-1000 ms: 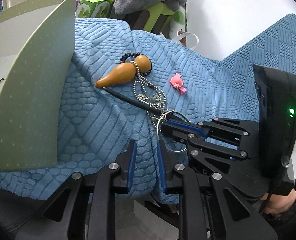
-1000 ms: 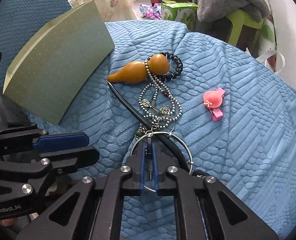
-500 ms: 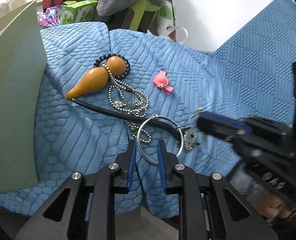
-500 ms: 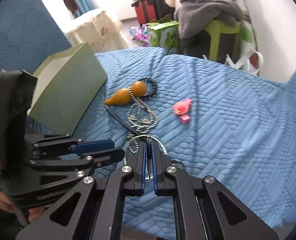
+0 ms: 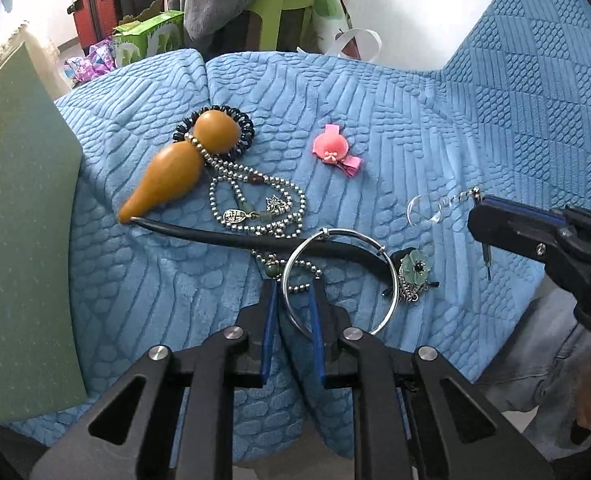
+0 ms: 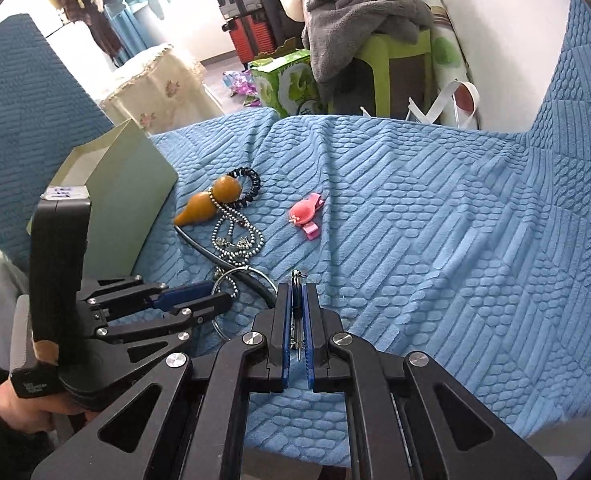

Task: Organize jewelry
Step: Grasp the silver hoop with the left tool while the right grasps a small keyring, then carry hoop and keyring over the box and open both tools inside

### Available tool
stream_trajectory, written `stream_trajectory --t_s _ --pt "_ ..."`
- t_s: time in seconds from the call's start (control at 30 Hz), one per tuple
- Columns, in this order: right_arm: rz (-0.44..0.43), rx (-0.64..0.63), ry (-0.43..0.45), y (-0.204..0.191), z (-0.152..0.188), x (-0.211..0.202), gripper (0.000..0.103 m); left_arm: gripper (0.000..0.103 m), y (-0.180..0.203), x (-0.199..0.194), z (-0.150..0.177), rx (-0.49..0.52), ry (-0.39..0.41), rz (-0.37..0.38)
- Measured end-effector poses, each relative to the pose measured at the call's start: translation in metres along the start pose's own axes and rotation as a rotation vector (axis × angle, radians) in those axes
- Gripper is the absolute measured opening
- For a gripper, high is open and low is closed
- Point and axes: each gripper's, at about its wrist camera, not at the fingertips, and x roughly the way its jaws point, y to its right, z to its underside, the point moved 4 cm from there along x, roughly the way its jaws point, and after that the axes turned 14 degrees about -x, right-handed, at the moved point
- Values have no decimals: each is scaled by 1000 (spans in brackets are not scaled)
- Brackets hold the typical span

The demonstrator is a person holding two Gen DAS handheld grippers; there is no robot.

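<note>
Quilted blue cover (image 5: 435,128) (round silver bangle (image 5: 337,280)).

Blue textured blanket (image 5: 415,128), orange gourd (image 5: 171,168), pink hair clip (image 5: 335,150), green box (image 5: 19,220).

The right gripper (image 6: 294,312), clamped on a thin metal pin (image 6: 295,280), is being lifted off the silver bangle (image 5: 337,276) towards 3 o'clock in the left wrist view. The left gripper (image 5: 293,308) is being brought over the bangle's rim, its jaws closing, the rim between them.
</note>
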Motion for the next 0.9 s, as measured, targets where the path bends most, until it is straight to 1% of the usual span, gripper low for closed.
stream_trajectory --t_s 0.07,0.1,0.17,0.3,0.47,0.63,0.8,0.9 --pt "4 -4 -10 0 2 2 4 11 1 -1 0 4 6 -18" --pt "9 -6 -17 0 2 4 4 6 1 -2 0 11 17 -31" --pt "18 -6 -25 0 4 6 4 4 0 -4 0 4 13 -22" --pt "36 3 -21 2 5 4 4 4 -4 -13 0 -22 15 11" --pt "66 13 8 1 0 -3 4 3 -8 -33 -5 -52 46 53" --pt "67 18 21 -4 -5 -7 4 3 -13 -51 -10 -80 73 79" --pt "52 15 27 -14 -13 -14 4 3 -19 -67 -16 -128 85 95" --pt "60 18 33 -20 -21 -17 4 3 -21 -73 -20 -127 90 75"
